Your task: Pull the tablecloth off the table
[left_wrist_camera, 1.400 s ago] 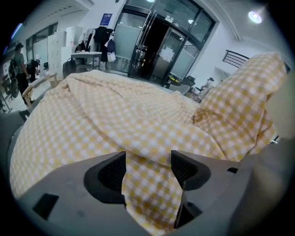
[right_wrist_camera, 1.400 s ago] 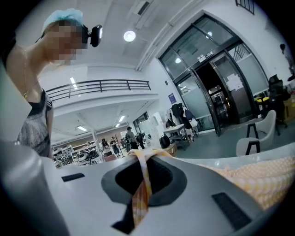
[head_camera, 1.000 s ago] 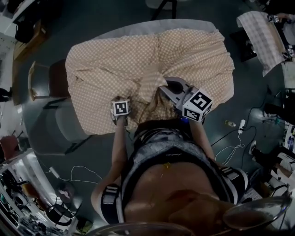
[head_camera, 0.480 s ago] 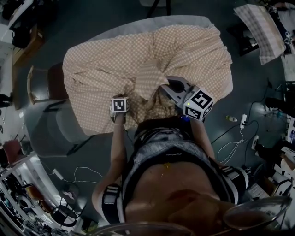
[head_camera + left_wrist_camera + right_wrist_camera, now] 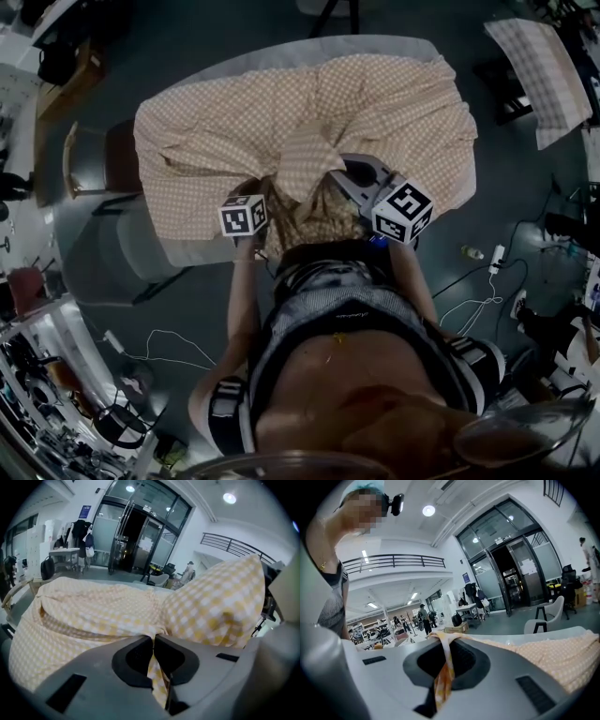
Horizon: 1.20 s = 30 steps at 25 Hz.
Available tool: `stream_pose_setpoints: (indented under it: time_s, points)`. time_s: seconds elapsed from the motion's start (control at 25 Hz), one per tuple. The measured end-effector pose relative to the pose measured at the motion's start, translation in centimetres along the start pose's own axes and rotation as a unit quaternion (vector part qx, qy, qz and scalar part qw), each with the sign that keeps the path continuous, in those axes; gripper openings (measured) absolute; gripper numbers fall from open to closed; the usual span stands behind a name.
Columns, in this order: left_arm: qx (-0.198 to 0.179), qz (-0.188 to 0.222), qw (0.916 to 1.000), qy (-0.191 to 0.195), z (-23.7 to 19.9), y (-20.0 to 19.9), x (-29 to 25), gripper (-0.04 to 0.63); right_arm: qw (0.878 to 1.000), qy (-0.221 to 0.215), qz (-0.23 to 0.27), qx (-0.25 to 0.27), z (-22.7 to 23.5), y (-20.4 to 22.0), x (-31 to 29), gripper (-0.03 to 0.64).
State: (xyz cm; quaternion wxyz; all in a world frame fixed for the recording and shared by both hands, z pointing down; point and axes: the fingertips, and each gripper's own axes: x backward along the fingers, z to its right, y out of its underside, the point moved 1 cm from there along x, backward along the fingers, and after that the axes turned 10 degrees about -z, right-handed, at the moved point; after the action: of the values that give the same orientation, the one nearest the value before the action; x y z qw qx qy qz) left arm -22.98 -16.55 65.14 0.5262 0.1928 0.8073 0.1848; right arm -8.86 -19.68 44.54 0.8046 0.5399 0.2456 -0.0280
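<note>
Between the jaws of the left gripper (image 5: 153, 638) sits a thin fold of the tablecloth (image 5: 89, 611). The jaws are closed tight on it, with only the fabric between them, and a strip of the yellow check hangs down behind them. The right gripper (image 5: 445, 641) is clamped the same way on a twisted strip of the same cloth, which runs over its tips and down through the closed jaws.

Both grippers are at the near edge of the table (image 5: 375, 49), just in front of the person (image 5: 347, 356), with the left one on the left and the right one close beside it. The cloth rises into a bunched ridge between them. Beyond that it lies rumpled over most of the tabletop and hangs over the right side. Bare grey shows along the far edge and at the near left corner. A chair (image 5: 89, 159) stands just beside the table on the left.

The cloth looks light, soft and limp, so it should follow the pull in folds rather than move as one sheet, and it will likely slide easily on the smooth top. A pinch this thin could slip under load, so a thicker gathered fold at the near hem would probably hold better. A low, even pull with both grippers toward the person seems best. The hanging edge on the left might catch on the chair.
</note>
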Motion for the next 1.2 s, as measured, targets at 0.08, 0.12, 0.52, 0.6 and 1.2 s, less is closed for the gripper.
stream_pose_setpoints:
  time_s: [0.08,0.12,0.52,0.6,1.2]
  points:
    - [-0.013,0.014,0.9997,0.013,1.9,-1.2,0.5,0.012,1.000,-0.002,-0.001,0.000,0.3,0.2,0.2,0.063]
    - [-0.019,0.020,0.9994,0.021,2.8,-1.7,0.8,0.012,1.000,-0.002,-0.001,-0.001,0.5,0.2,0.3,0.063]
    - [-0.010,0.114,0.9856,0.124,10.8,-6.0,5.5,0.012,0.999,0.037,-0.015,0.017,3.0,1.1,2.2,0.063]
    - [-0.019,0.126,0.9821,0.139,12.3,-6.8,6.4,0.013,0.998,0.046,-0.020,0.021,3.6,1.3,2.5,0.063]
    - [-0.203,0.146,0.9503,0.186,23.8,-8.9,7.3,0.015,0.998,0.049,-0.027,0.016,4.5,2.0,5.1,0.063]
